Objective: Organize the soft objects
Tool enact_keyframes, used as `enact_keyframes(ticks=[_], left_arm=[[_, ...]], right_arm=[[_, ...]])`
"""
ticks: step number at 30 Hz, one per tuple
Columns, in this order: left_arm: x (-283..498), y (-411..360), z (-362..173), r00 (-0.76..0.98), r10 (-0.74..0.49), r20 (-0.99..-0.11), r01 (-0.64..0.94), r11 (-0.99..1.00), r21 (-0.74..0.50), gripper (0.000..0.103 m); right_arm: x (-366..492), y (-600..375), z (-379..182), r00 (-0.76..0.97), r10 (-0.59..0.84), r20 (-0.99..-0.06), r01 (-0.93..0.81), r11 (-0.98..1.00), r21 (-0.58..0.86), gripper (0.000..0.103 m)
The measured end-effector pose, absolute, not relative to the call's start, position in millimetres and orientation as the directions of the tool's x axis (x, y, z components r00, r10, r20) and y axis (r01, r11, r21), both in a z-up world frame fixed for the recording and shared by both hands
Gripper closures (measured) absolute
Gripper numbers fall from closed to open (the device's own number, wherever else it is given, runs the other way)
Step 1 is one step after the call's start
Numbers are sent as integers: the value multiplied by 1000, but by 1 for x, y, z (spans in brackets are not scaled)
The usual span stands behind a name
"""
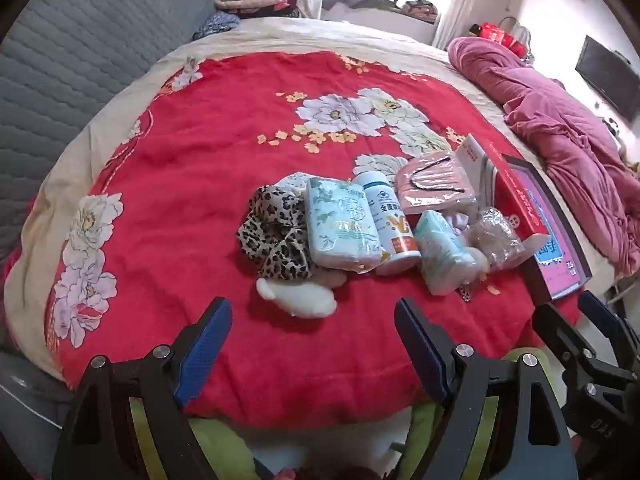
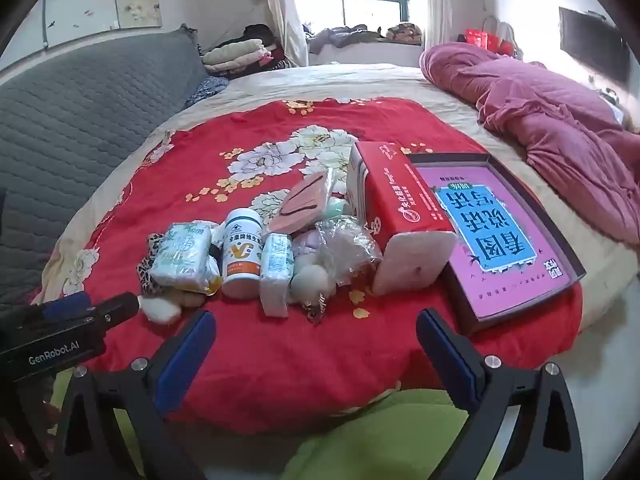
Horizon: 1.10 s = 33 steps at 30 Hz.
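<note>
Spread over the bed, a red floral blanket point(image 2: 304, 344), with a cluster of small goods near its front edge. Placed here relative to the white vitamin bottle point(image 2: 242, 258), lying on its side mid-cluster. Furthest left of it, a leopard-print scrunchie point(image 1: 276, 236), puffy and crumpled, partly tucked under a pale green tissue pack point(image 1: 340, 224) that touches the bottle's left flank. In front of the scrunchie, a cream plush pompom point(image 1: 298, 300), fluffy and loose on the blanket. Just right of the bottle, a second, smaller tissue pack point(image 2: 276, 276) standing on edge, then a pale mint pompom point(image 2: 310, 284) and a crinkled clear plastic bag point(image 2: 348, 248) with something pale and fuzzy inside. Behind the bottle, a pink face mask in a clear sleeve point(image 2: 306, 202), tilted against the others. Further right, a red carton point(image 2: 394, 196), closed, contents hidden, with a pink padded piece point(image 2: 414, 262) leaning on its near end. Far right, a shallow dark tray-lid point(image 2: 568, 256) holding a pink-and-blue printed sheet. Left gripper point(image 1: 314, 346) spread fully wide, empty, hovering short of the cream pompom. Right gripper point(image 2: 316, 346) likewise wide apart, gripping nothing, in front of the cluster.
</note>
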<state>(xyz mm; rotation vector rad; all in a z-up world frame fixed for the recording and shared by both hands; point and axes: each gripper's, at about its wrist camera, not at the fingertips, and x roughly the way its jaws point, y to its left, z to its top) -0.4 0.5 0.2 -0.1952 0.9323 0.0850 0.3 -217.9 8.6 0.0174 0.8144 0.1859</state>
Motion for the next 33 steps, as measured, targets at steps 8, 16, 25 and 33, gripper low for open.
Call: enact_keyframes(ticks=[8, 16, 25, 33], left_arm=[[-1, -2, 3, 559, -7, -829, -152, 982, -111, 19], [-5, -8, 5, 568, 0, -823, -143, 985, -98, 19], [-6, -9, 6, 568, 9, -823, -144, 986, -89, 19], [-8, -10, 8, 570, 8, -821, -138, 987, -86, 19]], right_arm=[[0, -221, 10, 672, 136, -728, -159, 987, 37, 2], [-2, -218, 10, 674, 162, -721, -164, 984, 67, 2], [-5, -217, 12, 675, 154, -722, -159, 985, 61, 2], [-5, -217, 14, 677, 156, -719, -160, 985, 64, 2]])
